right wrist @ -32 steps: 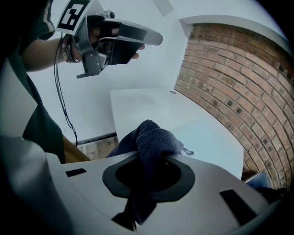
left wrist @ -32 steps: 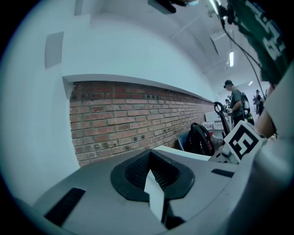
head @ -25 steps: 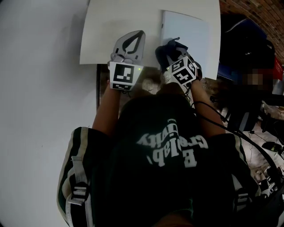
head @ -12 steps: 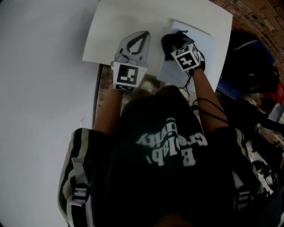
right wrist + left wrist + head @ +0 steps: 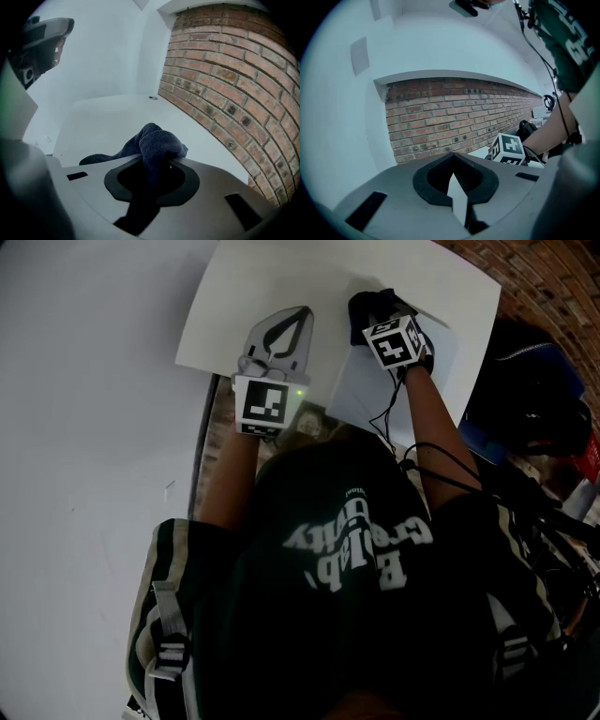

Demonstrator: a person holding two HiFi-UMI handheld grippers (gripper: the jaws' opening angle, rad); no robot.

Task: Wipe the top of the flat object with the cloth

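Note:
A pale flat board (image 5: 367, 397) lies on the right part of the white table (image 5: 234, 306). My right gripper (image 5: 375, 307) is over the board's far end, shut on a dark blue cloth (image 5: 367, 302) that presses on the board. In the right gripper view the cloth (image 5: 157, 140) bunches out of the right gripper (image 5: 154, 157) onto the white surface. My left gripper (image 5: 292, 322) rests on the table left of the board with its jaws shut and holding nothing. The left gripper view shows the left gripper (image 5: 453, 161) meeting at the tips, and the right gripper's marker cube (image 5: 508, 149) beyond.
A brick wall (image 5: 454, 112) runs along the table's far and right sides. A dark bag (image 5: 539, 399) and cables (image 5: 553, 512) lie on the floor to the right. The table's near edge (image 5: 202, 442) is just in front of the person.
My right gripper has slid the cloth away from the person along the board toward its far end. The left gripper has stayed in place.

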